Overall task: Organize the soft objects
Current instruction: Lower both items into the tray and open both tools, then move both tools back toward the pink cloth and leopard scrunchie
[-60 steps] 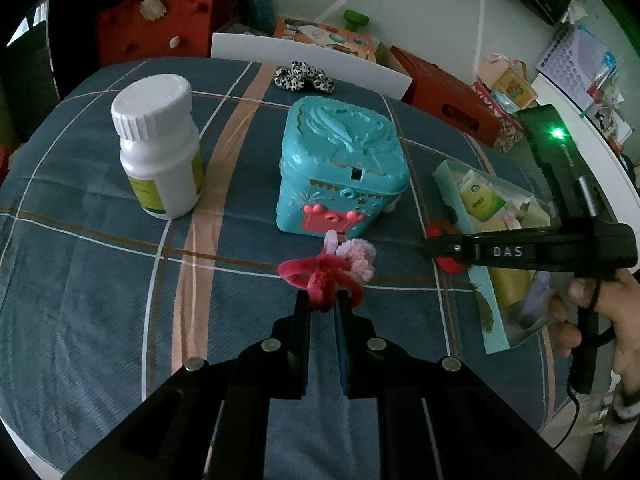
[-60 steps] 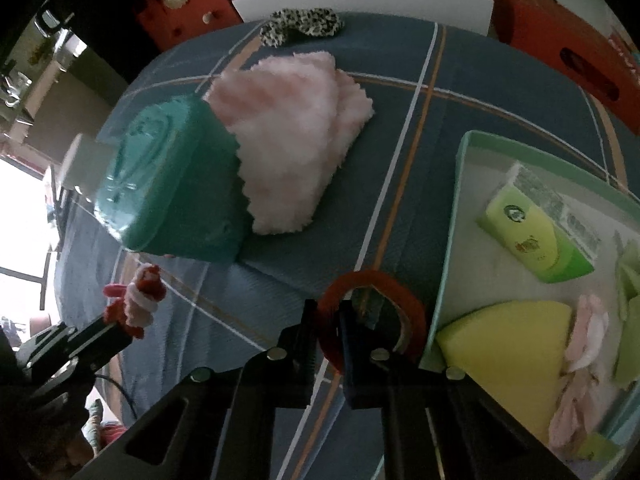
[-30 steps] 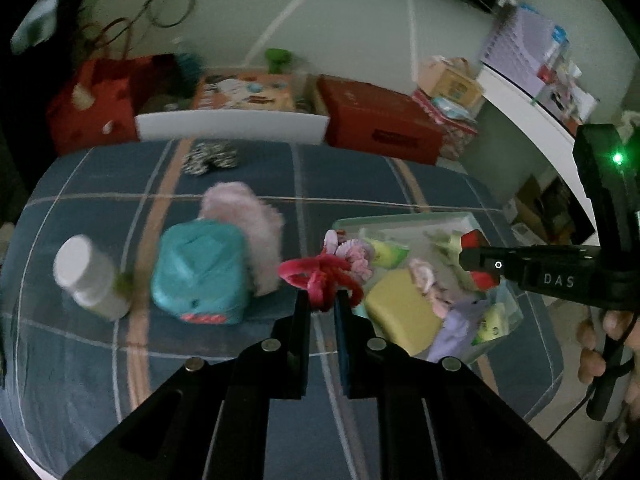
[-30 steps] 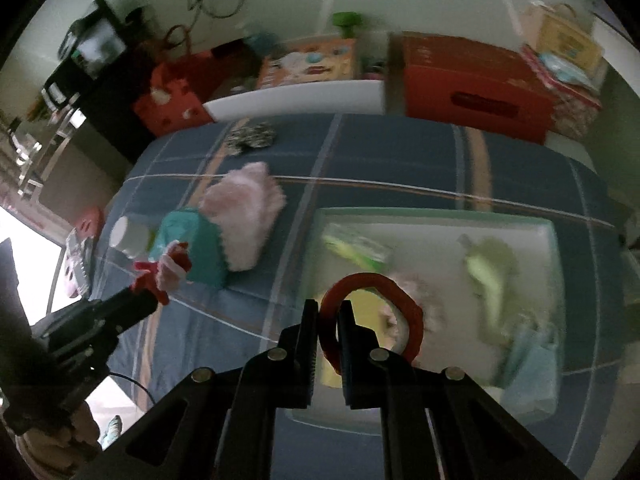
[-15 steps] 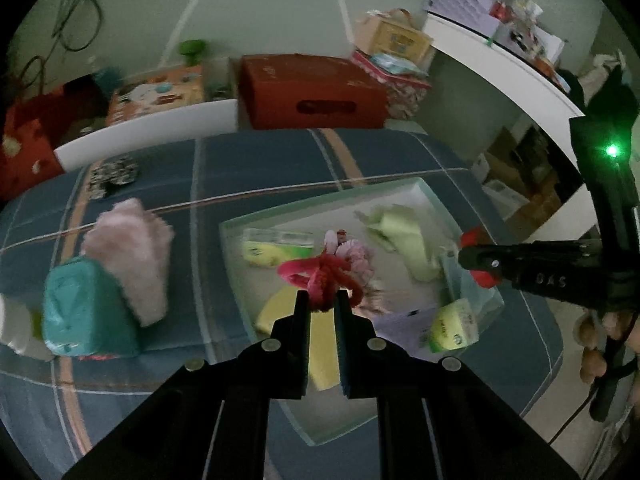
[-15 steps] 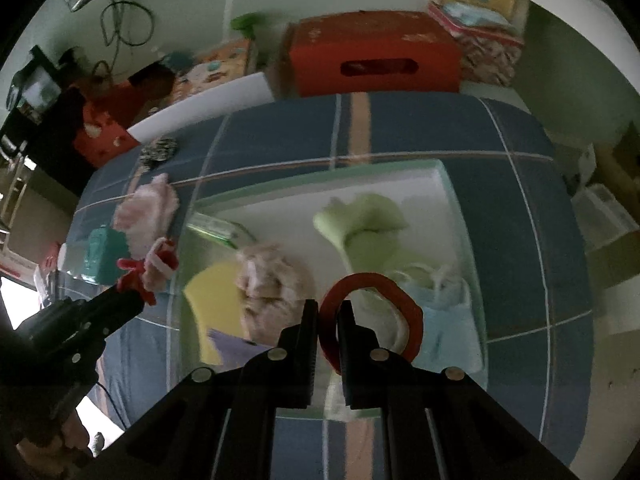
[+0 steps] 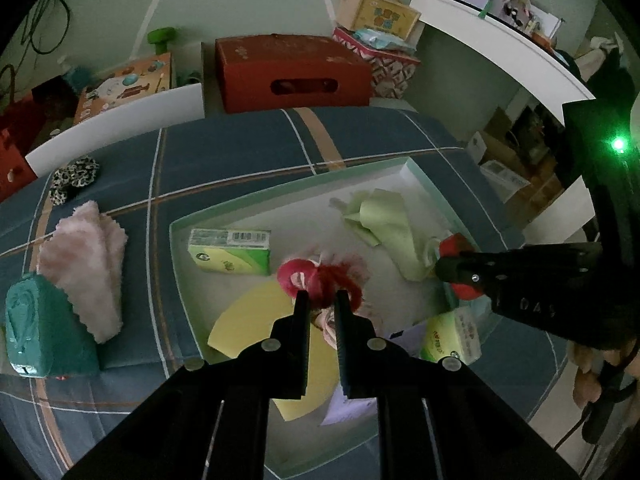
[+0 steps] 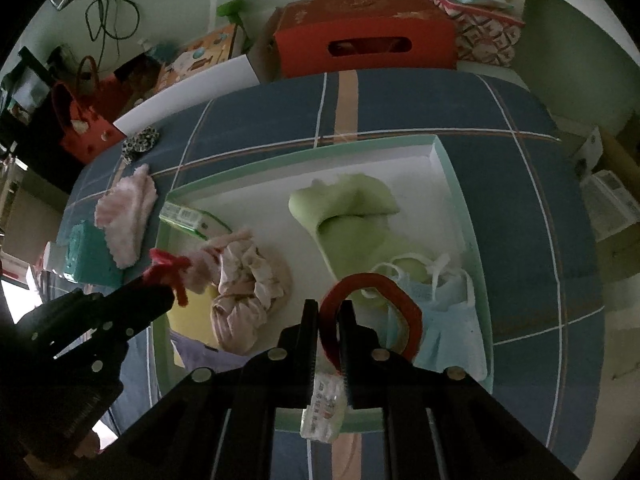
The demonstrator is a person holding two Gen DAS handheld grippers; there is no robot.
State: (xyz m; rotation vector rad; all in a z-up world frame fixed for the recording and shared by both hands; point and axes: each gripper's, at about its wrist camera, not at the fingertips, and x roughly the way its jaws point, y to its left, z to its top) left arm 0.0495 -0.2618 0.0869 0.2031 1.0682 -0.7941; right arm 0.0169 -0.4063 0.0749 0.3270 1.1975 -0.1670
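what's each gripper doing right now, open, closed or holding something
left gripper: closed on a red and pink hair tie.
right gripper: closed on a red ring.

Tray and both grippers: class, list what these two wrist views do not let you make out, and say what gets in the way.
- Left wrist view: the red fuzzy tie held by the left gripper is blurred; its shape is unclear.
- Left wrist view: the red ring is mostly hidden by the right gripper.
- Right wrist view: the tissue pack print is too small, and the fingers cover it.
- Both views: the tray near edge is hidden by the grippers.
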